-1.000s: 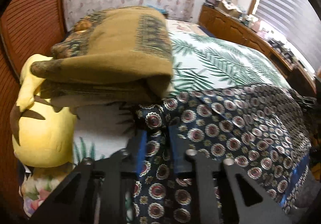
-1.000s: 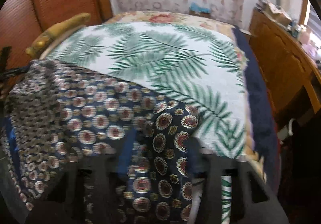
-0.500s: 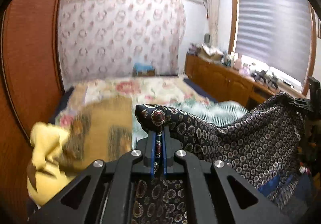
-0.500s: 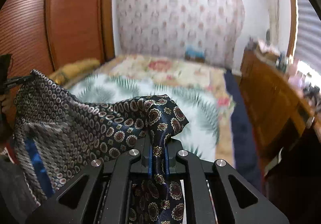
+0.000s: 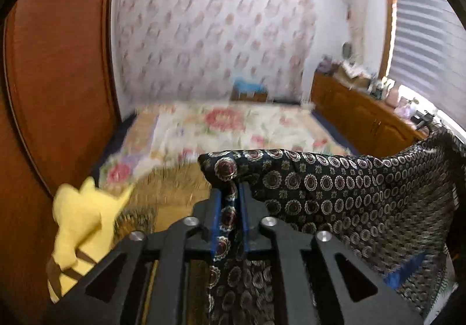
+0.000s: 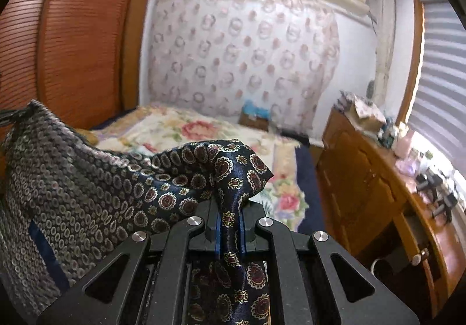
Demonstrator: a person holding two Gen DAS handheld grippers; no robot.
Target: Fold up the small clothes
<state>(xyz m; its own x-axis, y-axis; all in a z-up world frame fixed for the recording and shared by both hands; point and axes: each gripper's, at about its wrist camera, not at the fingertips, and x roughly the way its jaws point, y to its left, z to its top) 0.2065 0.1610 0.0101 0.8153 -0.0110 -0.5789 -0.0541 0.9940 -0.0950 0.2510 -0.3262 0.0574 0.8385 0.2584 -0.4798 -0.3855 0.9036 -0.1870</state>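
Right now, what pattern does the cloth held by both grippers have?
Dark navy cloth with round red-and-gold medallions, clearest in the right wrist view.

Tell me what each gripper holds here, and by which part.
Both hold the same navy patterned garment: left gripper and right gripper each pinch a bunched upper corner, cloth spanning between them.

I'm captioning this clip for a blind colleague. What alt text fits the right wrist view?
The right gripper is shut on a corner of a navy medallion-print cloth, which stretches away to the left, lifted above a floral bed. Behind are a patterned curtain and a wooden dresser under a window.
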